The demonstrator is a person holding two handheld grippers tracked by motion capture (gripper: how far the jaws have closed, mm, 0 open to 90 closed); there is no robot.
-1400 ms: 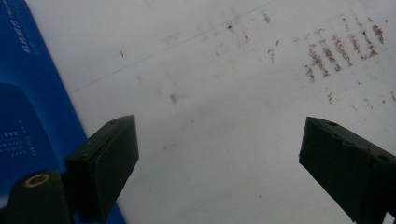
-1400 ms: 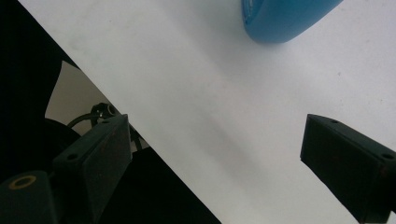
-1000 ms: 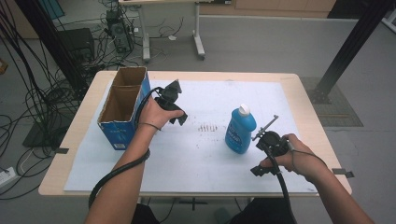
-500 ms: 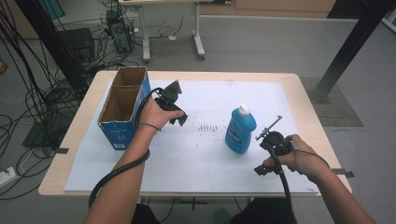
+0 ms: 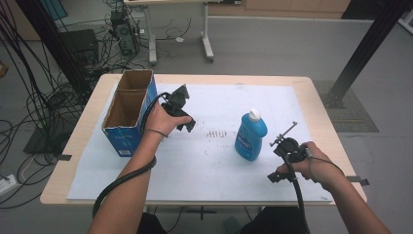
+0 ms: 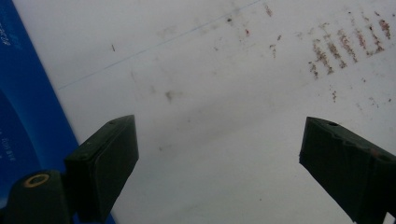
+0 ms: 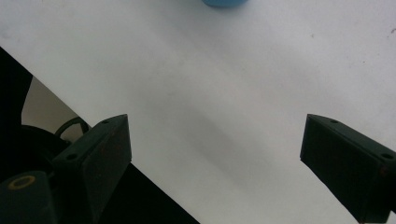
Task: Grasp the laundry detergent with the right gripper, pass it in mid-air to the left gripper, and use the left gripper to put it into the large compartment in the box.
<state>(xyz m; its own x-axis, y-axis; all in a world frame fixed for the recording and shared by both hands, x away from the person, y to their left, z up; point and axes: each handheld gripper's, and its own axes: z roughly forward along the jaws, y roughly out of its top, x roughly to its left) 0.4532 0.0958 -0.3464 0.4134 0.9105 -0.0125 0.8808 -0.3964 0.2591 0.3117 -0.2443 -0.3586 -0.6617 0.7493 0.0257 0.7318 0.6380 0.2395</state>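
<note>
A blue bottle (image 5: 251, 138) with a white cap stands upright on the white sheet (image 5: 219, 161), right of centre. Its base edge (image 7: 224, 2) shows at the top of the right gripper view. My right gripper (image 5: 282, 163) is just right of the bottle near the table's front edge, tilted down, open and empty (image 7: 215, 154). An open blue cardboard box (image 5: 127, 111) stands at the left. My left gripper (image 5: 182, 117) hovers beside the box's right side, open over bare sheet (image 6: 219, 158), with the box's blue wall (image 6: 28, 107) at its left.
Brown smudge marks (image 5: 217, 132) lie on the sheet between the left gripper and the bottle. The wooden table edge (image 5: 195, 207) runs along the front. Cables and a black post crowd the floor at left, and another table's legs stand behind.
The right hand has shifted very slightly near the front edge. The left hand, box and bottle stay where they were.
</note>
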